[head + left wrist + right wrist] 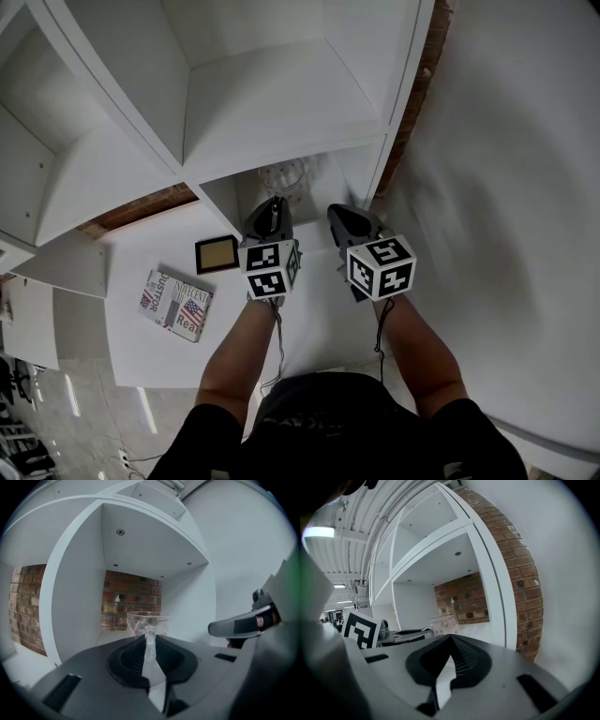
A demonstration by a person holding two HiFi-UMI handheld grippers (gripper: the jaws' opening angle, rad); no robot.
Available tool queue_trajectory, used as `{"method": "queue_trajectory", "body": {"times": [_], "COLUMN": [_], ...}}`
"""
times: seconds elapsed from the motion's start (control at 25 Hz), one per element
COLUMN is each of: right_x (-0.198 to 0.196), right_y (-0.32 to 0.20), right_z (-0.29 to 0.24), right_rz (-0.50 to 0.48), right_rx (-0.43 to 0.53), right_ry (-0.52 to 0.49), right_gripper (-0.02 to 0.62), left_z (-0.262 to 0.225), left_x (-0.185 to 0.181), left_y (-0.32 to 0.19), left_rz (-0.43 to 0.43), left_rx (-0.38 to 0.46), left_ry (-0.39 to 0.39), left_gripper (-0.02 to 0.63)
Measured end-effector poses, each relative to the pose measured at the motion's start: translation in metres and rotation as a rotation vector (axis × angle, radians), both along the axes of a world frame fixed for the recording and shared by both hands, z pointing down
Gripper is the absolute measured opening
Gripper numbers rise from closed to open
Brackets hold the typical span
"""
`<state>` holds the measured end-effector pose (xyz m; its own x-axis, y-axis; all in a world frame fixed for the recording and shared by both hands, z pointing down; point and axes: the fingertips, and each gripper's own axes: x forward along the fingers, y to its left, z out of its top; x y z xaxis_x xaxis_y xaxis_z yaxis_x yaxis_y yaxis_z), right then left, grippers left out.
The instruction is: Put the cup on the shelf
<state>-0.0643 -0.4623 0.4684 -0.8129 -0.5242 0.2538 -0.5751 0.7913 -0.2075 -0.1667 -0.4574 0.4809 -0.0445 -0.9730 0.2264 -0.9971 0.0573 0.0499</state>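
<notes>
A clear glass cup (284,176) is at the mouth of the lowest shelf compartment (333,173). My left gripper (273,210) is shut on its thin glass handle. In the left gripper view the handle runs up between the two pads to the cup (147,619), with the brick-backed compartment (131,602) behind it. I cannot tell whether the cup's base rests on the white surface. My right gripper (349,221) hangs just right of the cup, shut and holding nothing; its tips meet in the right gripper view, where the cup (444,622) shows beyond them.
The white shelf unit (272,103) fills the upper left, with a white wall (506,187) to its right. On the white table (309,328) to the left lie a small framed picture (217,253) and a flag-printed book (176,304).
</notes>
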Motion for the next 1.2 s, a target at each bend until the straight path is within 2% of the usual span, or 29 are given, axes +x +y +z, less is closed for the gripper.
{"method": "queue_trajectory", "body": {"times": [0.52,0.68,1.2], "right_x": [0.007,0.012,0.033], "right_y": [0.003,0.006,0.026], "right_z": [0.005,0.004,-0.005], "right_rz": [0.002,0.005,0.0], "right_rx": [-0.017,-0.02,-0.004], "right_ry": [-0.003,-0.006,-0.021], "right_gripper": [0.002,0.002,0.002], "left_z": [0.004,0.01,-0.008], "left_x": [0.002,0.004,0.014], "left_y": [-0.006,-0.005,0.034], "left_rz": [-0.019,-0.016,-0.041], "left_rx": [-0.034,-0.052,-0.017], "left_ry": [-0.021,-0.014,-0.033], "left_gripper": [0.04,0.111,0.123]}}
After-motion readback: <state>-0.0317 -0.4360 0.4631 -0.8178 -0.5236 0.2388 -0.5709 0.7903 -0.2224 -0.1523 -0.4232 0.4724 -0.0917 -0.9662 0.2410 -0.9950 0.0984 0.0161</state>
